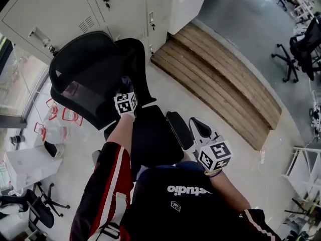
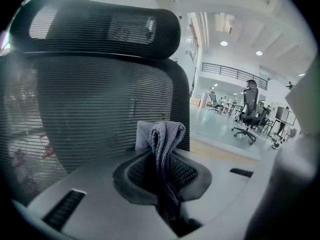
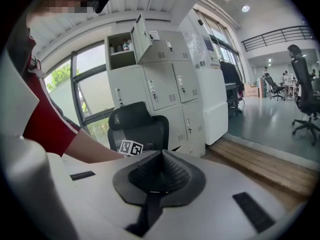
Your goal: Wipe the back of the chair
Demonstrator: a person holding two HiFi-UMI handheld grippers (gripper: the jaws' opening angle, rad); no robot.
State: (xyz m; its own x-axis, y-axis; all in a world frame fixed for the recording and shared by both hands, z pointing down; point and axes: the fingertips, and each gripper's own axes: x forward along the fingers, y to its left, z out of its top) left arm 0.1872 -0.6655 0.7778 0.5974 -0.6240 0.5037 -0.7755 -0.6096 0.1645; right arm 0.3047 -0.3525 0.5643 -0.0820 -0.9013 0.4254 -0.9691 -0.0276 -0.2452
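Standing up tall, the black mesh chair back (image 1: 88, 92) is right in front of the person, with its headrest (image 1: 85, 51) on top and the lockers (image 1: 65, 9) close behind it. In the left gripper view the chair back (image 2: 100, 109) fills most of the picture, and its right edge runs down just past the cloth (image 2: 162, 134).

The left gripper (image 2: 162, 156) has its jaws squeezed tight on the grey cloth. The cloth sticks up out of the jaws in a folded bunch, right in front of the low part of the mesh. I cannot tell if it touches the mesh. From the head view, the left gripper (image 1: 125, 103) is held out over the black seat (image 1: 150, 139), low on the chair back and near its right side. A small bit of cloth (image 1: 126, 83) peeks out past it.

The right gripper (image 1: 214, 155) is held back near the person's body, well apart from the chair back. It is just beside an armrest (image 1: 179, 129). In its own view the right gripper (image 3: 160, 156) has its jaws pressed together with nothing in them.

To the left of the chair, clear bags with red marks (image 1: 57, 117) lie on the floor. To the right there is open pale floor (image 1: 165, 92), then a wooden step (image 1: 220, 82) that runs slantwise. Past the step is a wide grey floor (image 1: 251, 19) with other office chairs (image 1: 301, 49) far off.
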